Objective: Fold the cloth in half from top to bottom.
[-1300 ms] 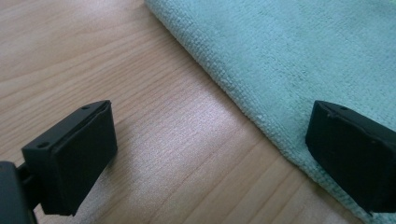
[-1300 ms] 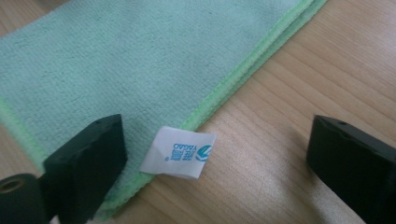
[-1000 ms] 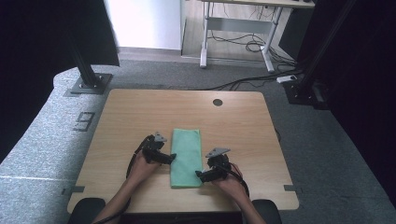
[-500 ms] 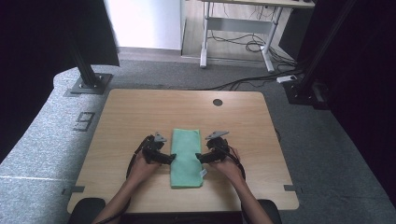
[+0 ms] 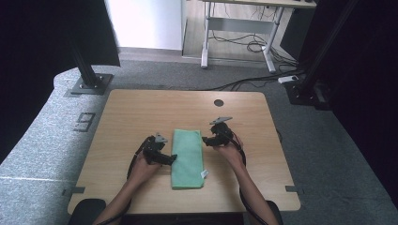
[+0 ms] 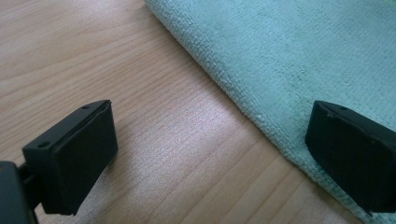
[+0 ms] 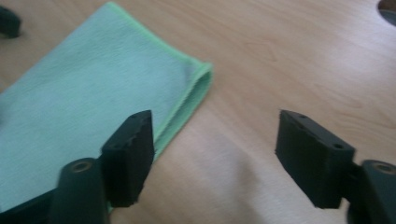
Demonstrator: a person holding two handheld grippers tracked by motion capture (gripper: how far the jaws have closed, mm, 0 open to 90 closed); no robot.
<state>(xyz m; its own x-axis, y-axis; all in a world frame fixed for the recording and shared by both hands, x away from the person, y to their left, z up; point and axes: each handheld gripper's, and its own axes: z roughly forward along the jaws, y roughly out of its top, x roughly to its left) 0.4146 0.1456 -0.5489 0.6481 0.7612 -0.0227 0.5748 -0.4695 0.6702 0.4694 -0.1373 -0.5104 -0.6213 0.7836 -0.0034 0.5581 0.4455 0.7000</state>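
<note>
Green cloth (image 5: 188,158), folded into a long rectangle, lies flat on the near middle of the wooden table (image 5: 141,112) in the high view, a small white tag at its near right corner. The left gripper (image 5: 170,159) sits at the cloth's left edge, and the right gripper (image 5: 205,139) hovers just beside its far right edge.

In the left gripper view, the jaws stand wide apart with nothing clamped: one over bare wood, the other over the cloth's (image 6: 299,60) folded edge, which runs diagonally between them.

In the right gripper view, the jaws have just been closing yet are parted, with only bare table (image 7: 289,60) between them. The cloth (image 7: 93,102) lies to the left, its far corner near one jaw. The tabletop holds no container.
</note>
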